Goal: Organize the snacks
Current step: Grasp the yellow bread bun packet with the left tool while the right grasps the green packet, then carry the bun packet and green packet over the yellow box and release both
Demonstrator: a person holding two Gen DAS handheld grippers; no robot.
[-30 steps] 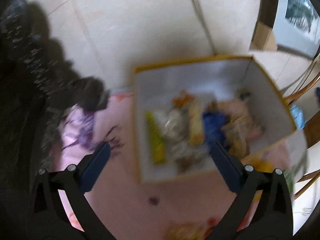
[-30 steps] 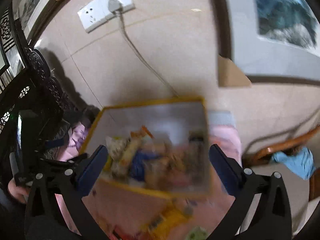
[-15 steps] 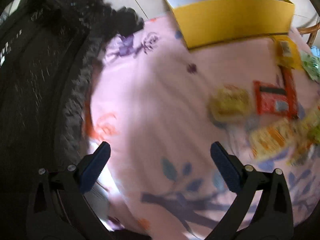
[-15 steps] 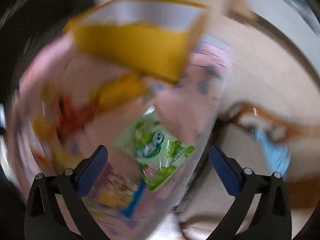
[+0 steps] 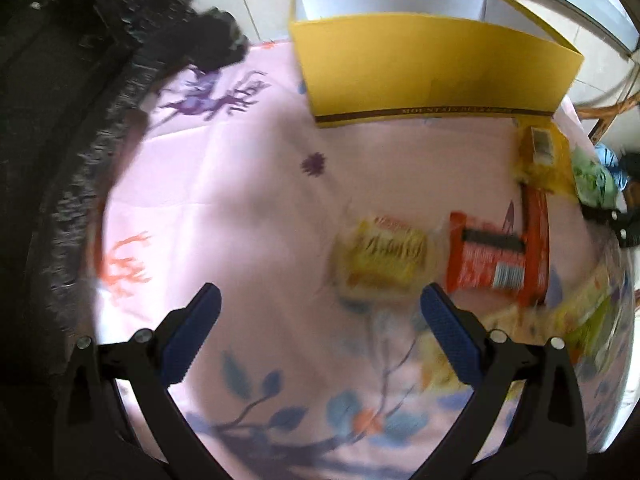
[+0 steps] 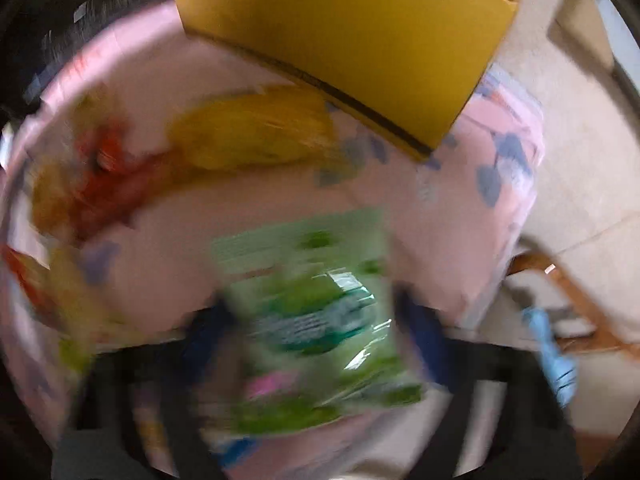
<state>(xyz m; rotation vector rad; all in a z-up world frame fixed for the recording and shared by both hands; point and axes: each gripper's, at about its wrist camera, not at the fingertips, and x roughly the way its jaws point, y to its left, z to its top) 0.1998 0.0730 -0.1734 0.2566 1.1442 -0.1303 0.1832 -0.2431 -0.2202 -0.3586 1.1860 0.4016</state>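
A yellow box [image 5: 432, 68] stands at the far side of the pink floral cloth [image 5: 248, 200]; it also shows in the right wrist view [image 6: 360, 44]. My left gripper [image 5: 320, 312] is open and empty, low over the cloth, with a yellow snack pack [image 5: 380, 256] just ahead and a red pack [image 5: 496, 260] to its right. In the blurred right wrist view, my right gripper [image 6: 316, 320] is open with its fingers on either side of a green snack bag [image 6: 316, 320]. A yellow bag [image 6: 248, 136] and red packs [image 6: 108, 176] lie beyond.
A dark carved chair [image 5: 72, 120] borders the cloth on the left. More yellow and green packs [image 5: 576, 316] lie at the right edge. A wooden chair with blue cloth [image 6: 552, 348] stands right of the table. A tiled wall is behind the box.
Both grippers came down from above the box to the cloth. The left now faces the yellow and red packs. The right has closed in on the green bag.
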